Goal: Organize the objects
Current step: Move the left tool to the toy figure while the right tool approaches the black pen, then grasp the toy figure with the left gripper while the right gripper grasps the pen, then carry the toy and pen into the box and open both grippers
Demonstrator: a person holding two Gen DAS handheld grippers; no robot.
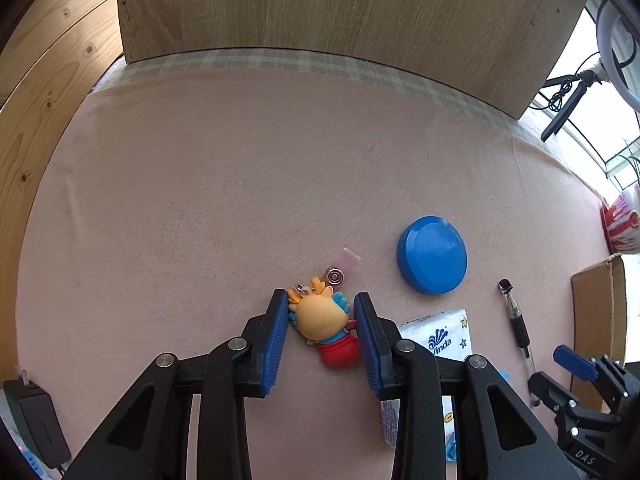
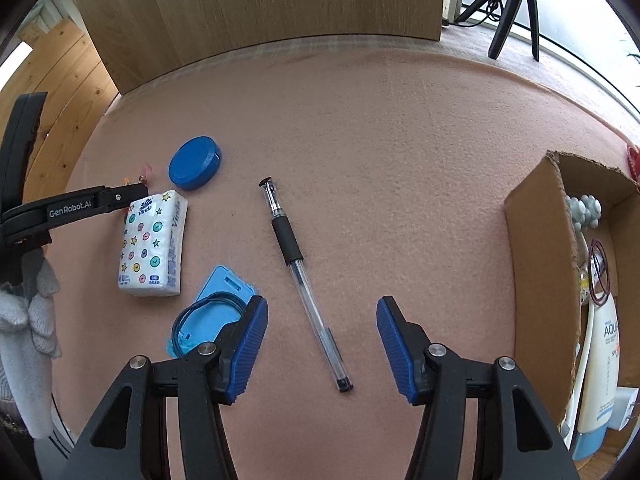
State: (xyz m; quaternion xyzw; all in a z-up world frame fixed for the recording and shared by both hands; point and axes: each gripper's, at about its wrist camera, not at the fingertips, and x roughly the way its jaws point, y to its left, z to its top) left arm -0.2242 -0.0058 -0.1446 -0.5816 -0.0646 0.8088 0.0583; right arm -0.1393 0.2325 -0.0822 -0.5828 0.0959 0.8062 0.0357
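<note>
A small cartoon figure keychain [image 1: 326, 326] with an orange head and red body lies on the pink felt mat between the pads of my left gripper [image 1: 321, 300]. The jaws stand open around it, with gaps on both sides. A blue round lid [image 1: 432, 255] lies to its right, also in the right wrist view [image 2: 195, 162]. A Vinda tissue pack [image 2: 153, 245], a blue card holder [image 2: 214, 308] and a clear gel pen [image 2: 305, 283] lie on the mat. My right gripper [image 2: 320, 306] is open and empty above the pen's lower half.
An open cardboard box [image 2: 536, 280] stands at the right, holding a sunscreen tube [image 2: 602, 364] and other items. A wooden panel [image 1: 320, 4] stands at the mat's far edge. A tripod [image 2: 516, 4] stands at the far right. A black adapter [image 1: 36, 420] lies at lower left.
</note>
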